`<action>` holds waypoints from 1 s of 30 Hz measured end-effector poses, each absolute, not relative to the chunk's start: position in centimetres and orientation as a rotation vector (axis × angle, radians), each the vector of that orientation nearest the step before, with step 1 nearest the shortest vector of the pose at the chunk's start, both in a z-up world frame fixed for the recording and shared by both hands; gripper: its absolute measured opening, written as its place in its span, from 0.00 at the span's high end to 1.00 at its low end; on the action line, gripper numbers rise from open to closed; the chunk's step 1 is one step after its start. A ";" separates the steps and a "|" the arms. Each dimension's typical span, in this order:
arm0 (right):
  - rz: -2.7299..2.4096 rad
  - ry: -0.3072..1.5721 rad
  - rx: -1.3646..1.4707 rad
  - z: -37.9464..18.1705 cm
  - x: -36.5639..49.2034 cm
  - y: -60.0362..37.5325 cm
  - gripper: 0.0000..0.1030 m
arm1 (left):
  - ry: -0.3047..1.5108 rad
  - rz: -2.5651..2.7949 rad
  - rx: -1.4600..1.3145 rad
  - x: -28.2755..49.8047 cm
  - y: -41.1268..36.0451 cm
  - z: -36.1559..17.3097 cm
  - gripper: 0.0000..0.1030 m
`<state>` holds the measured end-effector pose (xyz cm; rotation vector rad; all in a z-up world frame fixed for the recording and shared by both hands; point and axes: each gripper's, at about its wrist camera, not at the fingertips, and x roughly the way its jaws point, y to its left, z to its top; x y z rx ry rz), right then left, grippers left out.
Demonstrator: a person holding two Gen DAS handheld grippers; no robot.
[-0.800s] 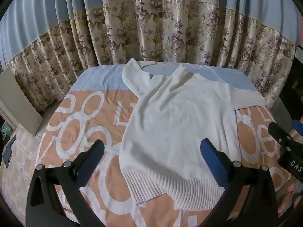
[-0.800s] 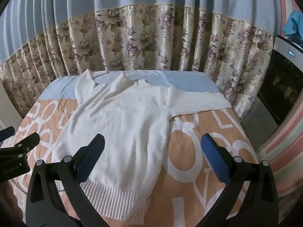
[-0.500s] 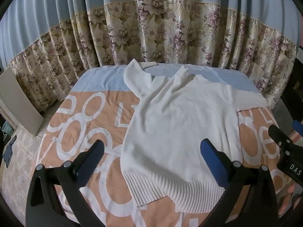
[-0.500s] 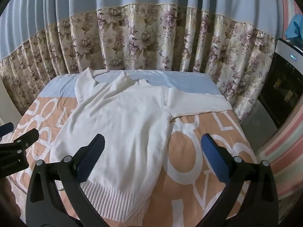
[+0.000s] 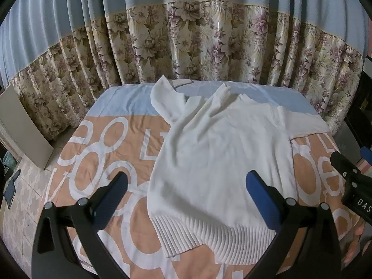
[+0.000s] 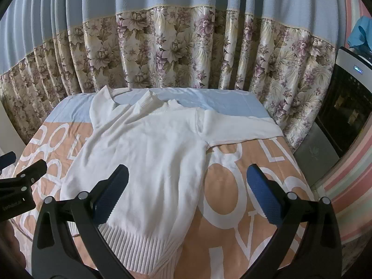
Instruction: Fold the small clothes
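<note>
A white knit sweater [image 5: 216, 153] lies spread on the table, ribbed hem toward me, collar at the far side. Its left sleeve [image 5: 167, 100] is bent back near the far edge; its right sleeve [image 6: 239, 127] lies out to the right. My left gripper [image 5: 186, 186] is open and empty, held above the lower body of the sweater. My right gripper [image 6: 187, 181] is open and empty above the sweater's right side [image 6: 148, 162]. The right gripper also shows at the right edge of the left wrist view [image 5: 351, 181], the left gripper at the left edge of the right wrist view [image 6: 21, 186].
The table wears an orange cloth with white letters [image 5: 104, 158] and a pale blue band at the far side [image 6: 209, 100]. A floral curtain [image 5: 209, 46] hangs close behind. A dark appliance [image 6: 344, 107] stands at right, a board [image 5: 23, 130] leans at left.
Both grippers have drifted slightly; the sweater sits a little higher and larger in both views. Both stay open and the sweater has not moved.
</note>
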<state>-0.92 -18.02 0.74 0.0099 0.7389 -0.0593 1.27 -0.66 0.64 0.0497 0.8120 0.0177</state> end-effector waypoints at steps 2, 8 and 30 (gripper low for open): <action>-0.062 0.739 0.008 0.8 -0.8 -18.2 0.03 | 0.812 0.015 0.051 1.3 -0.7 0.7 0.01; -0.065 0.738 0.009 1.0 -0.8 -18.6 0.03 | 0.806 0.017 0.054 1.2 -0.8 0.6 0.01; -0.069 0.745 0.006 0.6 -0.4 -18.6 0.03 | 0.808 0.032 0.062 1.8 -0.7 0.2 0.01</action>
